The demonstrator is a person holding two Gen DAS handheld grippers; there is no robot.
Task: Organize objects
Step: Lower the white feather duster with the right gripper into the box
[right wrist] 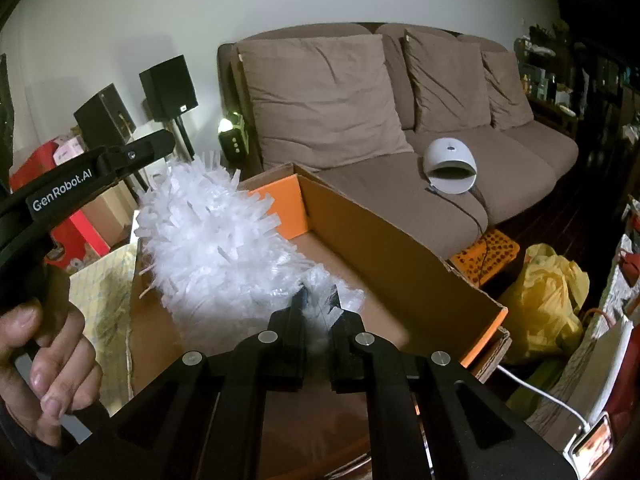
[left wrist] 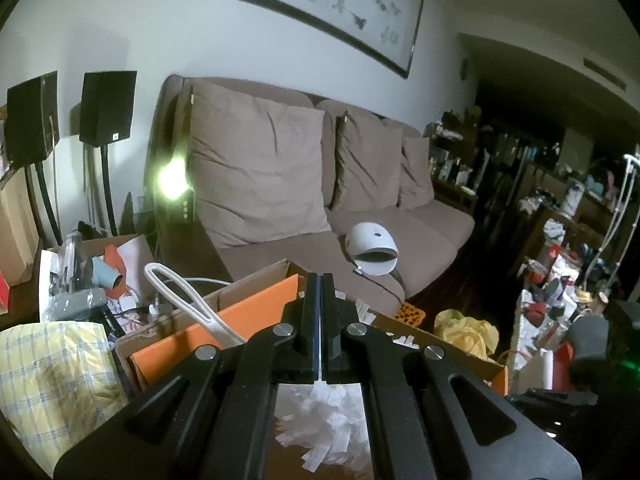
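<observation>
Both wrist cameras looked forward and downward along their fingers, close over the open cardboard box (right wrist: 384, 240), facing the brown sofa (left wrist: 360, 208) beyond; both shared the white dome-shaped device (left wrist: 372, 248) there.

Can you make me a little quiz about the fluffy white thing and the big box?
1. True or false: the white fringed duster hangs over the open cardboard box.
2. What pinches the duster's near end? A) the right gripper B) a bare hand C) nothing
3. Fill in: the white dome-shaped device sits on the brown ____.

Key: 1 true. 2 A; its jaws are closed on the fringe. 3 sofa.
</observation>
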